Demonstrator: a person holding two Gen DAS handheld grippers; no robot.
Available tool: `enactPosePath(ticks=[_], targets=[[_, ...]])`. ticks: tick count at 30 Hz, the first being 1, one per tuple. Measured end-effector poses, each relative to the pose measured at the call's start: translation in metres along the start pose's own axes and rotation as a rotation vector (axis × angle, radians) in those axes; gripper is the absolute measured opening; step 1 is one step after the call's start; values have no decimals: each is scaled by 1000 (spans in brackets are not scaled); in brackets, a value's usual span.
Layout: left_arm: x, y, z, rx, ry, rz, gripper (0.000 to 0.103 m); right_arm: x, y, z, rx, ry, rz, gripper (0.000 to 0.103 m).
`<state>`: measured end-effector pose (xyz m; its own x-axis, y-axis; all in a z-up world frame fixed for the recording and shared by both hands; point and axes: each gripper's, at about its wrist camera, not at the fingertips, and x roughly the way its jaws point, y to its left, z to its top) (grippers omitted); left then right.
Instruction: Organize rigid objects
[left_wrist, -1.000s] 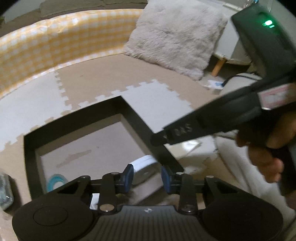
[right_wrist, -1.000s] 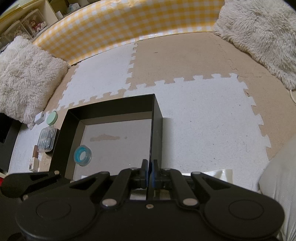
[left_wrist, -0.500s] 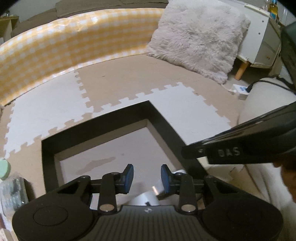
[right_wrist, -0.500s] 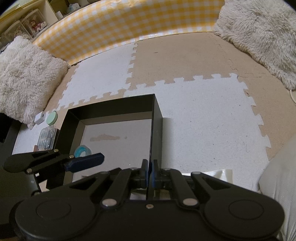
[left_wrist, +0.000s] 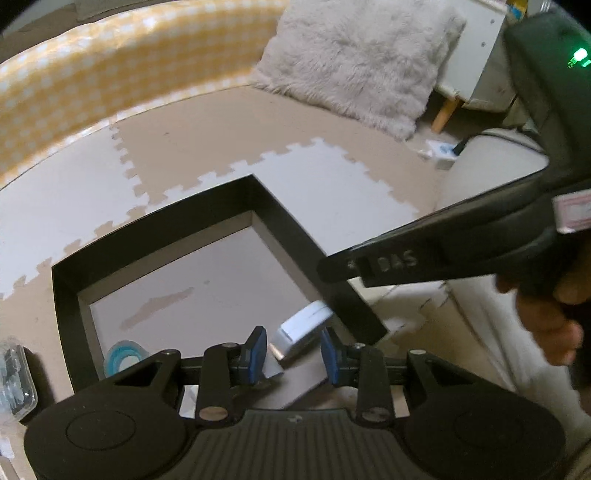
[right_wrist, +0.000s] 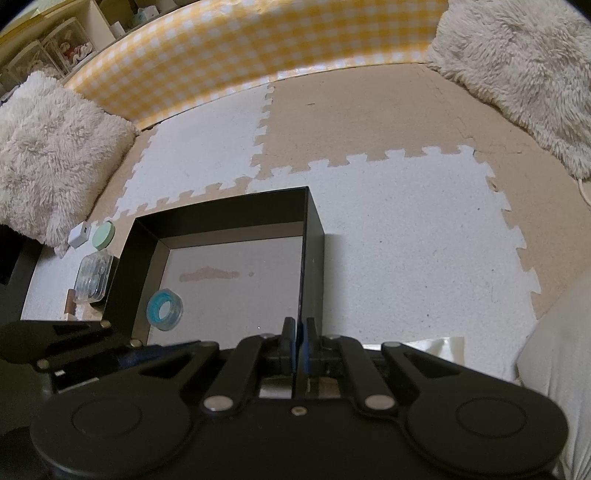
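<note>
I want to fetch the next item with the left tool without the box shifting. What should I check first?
1. Right tool clamped on the black box wall: ok.
2. Left tool open, holding nothing: ok.
3. White block free of the left tool's fingers: ok.
4. Blue tape roll inside the box: ok.
5. Clear case and green disc in the box: not ok, both lie beside it.
</note>
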<state>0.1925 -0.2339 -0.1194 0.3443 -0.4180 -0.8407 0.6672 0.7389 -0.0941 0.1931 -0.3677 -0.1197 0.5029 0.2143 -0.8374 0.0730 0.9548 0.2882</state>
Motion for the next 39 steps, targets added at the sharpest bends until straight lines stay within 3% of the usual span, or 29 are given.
enactPosePath(ticks=[6,18,21,22,25,27,29,37,39], targets=[[11,6,6,-36,-11,60,34,0,-1,1,3,0,6,4],[8,9,2,-51,-18,37,36,0,0,0,-2,0,0,4],[9,10,3,-52,-13,38,47,0,1,0,-3,0,-1,5],[10,11,4,-54,-14,46,56,0,1,0,-3,0,-2,5],[15,17,8,-57,-15,75,59,0,1,-1,-6,0,-5,4],[19,25,10,-73,-7,79,57,0,1,-1,-4,0,-4,4],[20,34,11,-90,-6,85,41,0,-1,0,3,0,1,4],[36,60,16,-183,16,172,12,0,1,0,1,3,0,4],[43,60,16,-187,36,175,10,0,1,0,-1,3,0,5]])
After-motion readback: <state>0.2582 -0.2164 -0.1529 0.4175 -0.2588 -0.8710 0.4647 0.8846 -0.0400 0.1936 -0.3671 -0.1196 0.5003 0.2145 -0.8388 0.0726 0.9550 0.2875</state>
